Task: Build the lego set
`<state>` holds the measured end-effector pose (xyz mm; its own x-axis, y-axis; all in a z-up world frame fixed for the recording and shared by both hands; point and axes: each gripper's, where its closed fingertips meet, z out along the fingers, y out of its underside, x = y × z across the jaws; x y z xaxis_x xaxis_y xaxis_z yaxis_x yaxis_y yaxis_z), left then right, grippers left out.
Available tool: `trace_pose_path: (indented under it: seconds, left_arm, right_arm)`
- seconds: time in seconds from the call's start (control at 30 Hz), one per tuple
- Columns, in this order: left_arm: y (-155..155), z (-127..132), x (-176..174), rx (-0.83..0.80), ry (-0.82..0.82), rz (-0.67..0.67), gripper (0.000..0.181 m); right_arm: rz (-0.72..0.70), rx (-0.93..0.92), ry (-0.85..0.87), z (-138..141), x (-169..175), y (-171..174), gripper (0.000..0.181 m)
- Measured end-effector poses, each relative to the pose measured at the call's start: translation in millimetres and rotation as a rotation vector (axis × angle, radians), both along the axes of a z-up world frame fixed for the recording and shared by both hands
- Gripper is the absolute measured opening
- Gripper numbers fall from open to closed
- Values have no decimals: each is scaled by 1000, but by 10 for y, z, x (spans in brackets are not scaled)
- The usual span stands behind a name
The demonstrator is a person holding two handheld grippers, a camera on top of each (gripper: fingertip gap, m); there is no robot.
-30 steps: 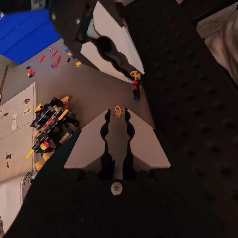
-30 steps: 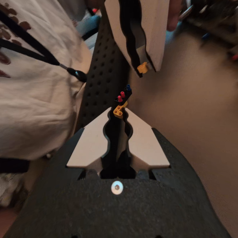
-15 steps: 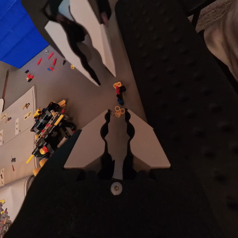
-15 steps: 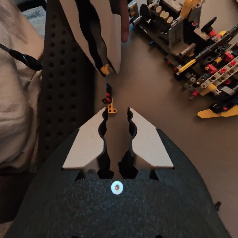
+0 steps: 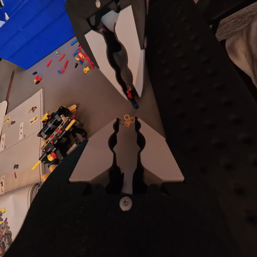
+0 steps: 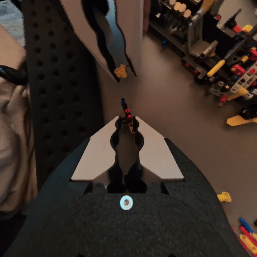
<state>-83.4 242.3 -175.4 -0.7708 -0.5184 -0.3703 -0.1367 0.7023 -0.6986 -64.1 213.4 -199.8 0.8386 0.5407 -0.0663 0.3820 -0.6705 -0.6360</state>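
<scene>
My left gripper (image 5: 126, 119) is shut on a small yellow connector (image 5: 128, 120) at its fingertips. It also shows at the top of the right wrist view (image 6: 125, 77), with the yellow connector (image 6: 120, 71) in it. My right gripper (image 6: 126, 118) is shut on a small assembly (image 6: 128, 118): a black beam with two red pins, a blue pin and a yellow piece. In the left wrist view the right gripper (image 5: 132, 96) points down at the grey table with the small assembly (image 5: 131, 97) between its tips. The two held parts are close but apart.
A partly built black, yellow and grey model (image 5: 59, 133) (image 6: 222, 55) stands on the table beside an open instruction booklet (image 5: 20, 139). Loose red, blue and yellow pins (image 5: 77, 58) lie near a blue box (image 5: 34, 30). A black perforated pad (image 5: 194, 97) borders the table. The tips of one gripper are about 5 centimetres away from the tips of the other.
The right gripper first held the small assembly, let it go onto the table half a second ago, and has now closed on it again. The left gripper kept hold of the yellow connector.
</scene>
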Motion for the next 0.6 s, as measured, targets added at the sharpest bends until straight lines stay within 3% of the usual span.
trace_pose_path:
  seconds: [0.03, 0.13, 0.23, 0.43, 0.6]
  left_arm:
    - [9, 2, 4, -3, 2, 4, 24]
    - [25, 7, 11, -2, 1, 9, 24]
    - [21, 14, 9, -5, 0, 9, 24]
    - [34, 37, 15, -16, -2, 14, 24]
    - [50, 50, 45, -23, -9, 32, 24]
  right_arm:
    - [47, 5, 17, 12, -31, -21, 16]
    - [139, 18, -4, -52, -14, -4, 17]
    - [120, -4, 45, -50, 29, 44, 24]
    - [-171, 32, 46, 75, 263, -32, 37]
    - [-304, 11, 112, 70, 153, -47, 46]
